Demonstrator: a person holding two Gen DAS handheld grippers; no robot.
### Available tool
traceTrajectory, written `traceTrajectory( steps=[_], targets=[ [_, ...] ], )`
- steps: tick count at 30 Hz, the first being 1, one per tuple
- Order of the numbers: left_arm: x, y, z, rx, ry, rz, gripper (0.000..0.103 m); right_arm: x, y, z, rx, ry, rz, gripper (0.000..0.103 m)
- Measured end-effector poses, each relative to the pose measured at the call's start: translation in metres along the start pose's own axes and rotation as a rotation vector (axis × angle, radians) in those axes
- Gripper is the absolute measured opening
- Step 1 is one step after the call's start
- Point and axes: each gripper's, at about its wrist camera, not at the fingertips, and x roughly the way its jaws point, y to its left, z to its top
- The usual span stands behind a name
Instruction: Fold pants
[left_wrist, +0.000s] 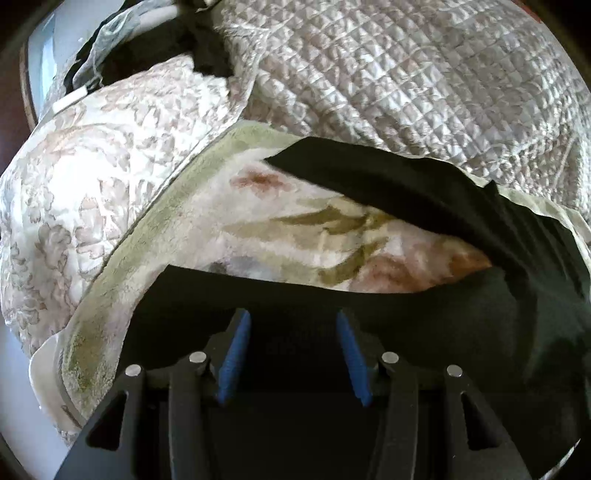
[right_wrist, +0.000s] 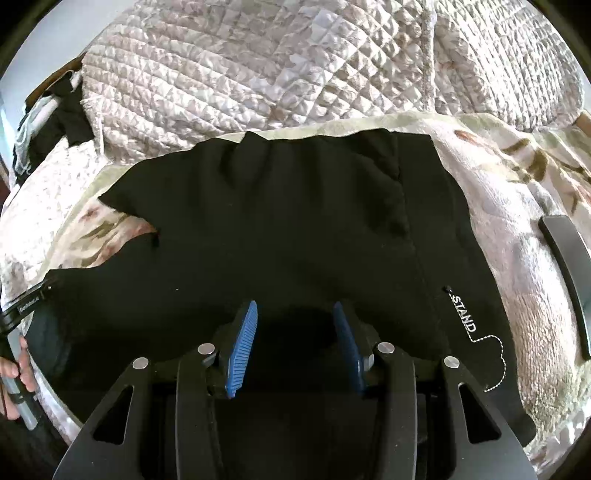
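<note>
Black pants are lying spread on a floral blanket over a bed. Both grippers, left and right, are hovering above the near edge, jaws apart, gripping nothing. Folding seems barely begun; next, pinching that edge.

This was a home bedroom — a bed lay under a quilted bedspread, with a floral plush blanket spread over it and a heap of clothes piled at its far edge.
</note>
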Motion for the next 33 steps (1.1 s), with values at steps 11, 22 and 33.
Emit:
traceTrajectory(
  steps=[11, 22, 33],
  targets=[
    [-0.017, -0.021, 0.011, 0.040, 0.030, -0.186, 0.063, -0.016, 0.010, 0.017, -0.073, 0.011, 0.096, 0.052],
    [0.012, -0.064, 0.091, 0.138, 0.008, -0.341, 0.077, 0.021, -0.006, 0.090, -0.197, 0.040, 0.123, 0.056],
    [0.111, -0.106, 0.158, 0.175, 0.016, -0.320, 0.079, 0.113, -0.026, 0.160, -0.259, 0.073, 0.131, 0.058]
  ],
)
